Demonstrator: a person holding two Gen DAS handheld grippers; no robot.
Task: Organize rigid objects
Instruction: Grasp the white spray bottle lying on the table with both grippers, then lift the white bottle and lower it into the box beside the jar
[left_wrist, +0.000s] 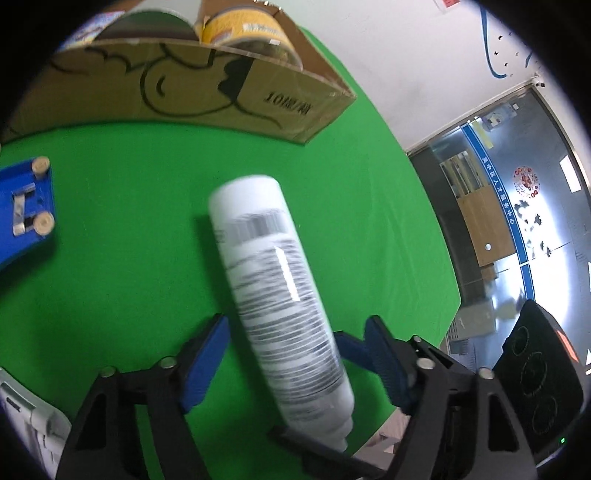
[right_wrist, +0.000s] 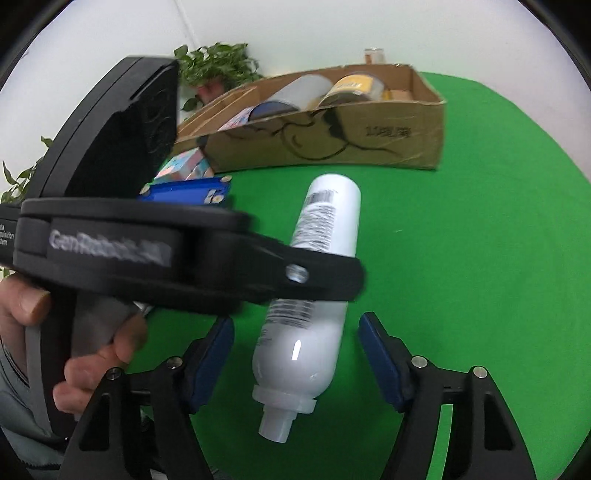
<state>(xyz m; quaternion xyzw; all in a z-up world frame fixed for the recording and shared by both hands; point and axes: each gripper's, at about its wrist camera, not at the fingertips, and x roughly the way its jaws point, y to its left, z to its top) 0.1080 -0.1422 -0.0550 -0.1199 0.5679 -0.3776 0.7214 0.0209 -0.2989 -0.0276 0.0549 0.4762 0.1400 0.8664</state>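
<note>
A white bottle (left_wrist: 280, 302) with a barcode and black print lies between the open fingers of my left gripper (left_wrist: 295, 354), over the green table; neither pad touches it. The right wrist view shows the same bottle (right_wrist: 321, 288), cap end toward the camera, with the left gripper's black finger crossing over its middle. My right gripper (right_wrist: 295, 354) is open around the bottle's cap end without gripping it. A cardboard box (right_wrist: 332, 136) at the back holds a yellow can (right_wrist: 354, 88) and other cylinders.
A blue object with wooden pegs (left_wrist: 29, 206) lies left of the bottle; it also shows in the right wrist view (right_wrist: 188, 192). A colourful small box (right_wrist: 184, 168) sits beside the carton. A black device (left_wrist: 535, 369) sits off the table's right edge. Green plants (right_wrist: 218, 68) stand behind.
</note>
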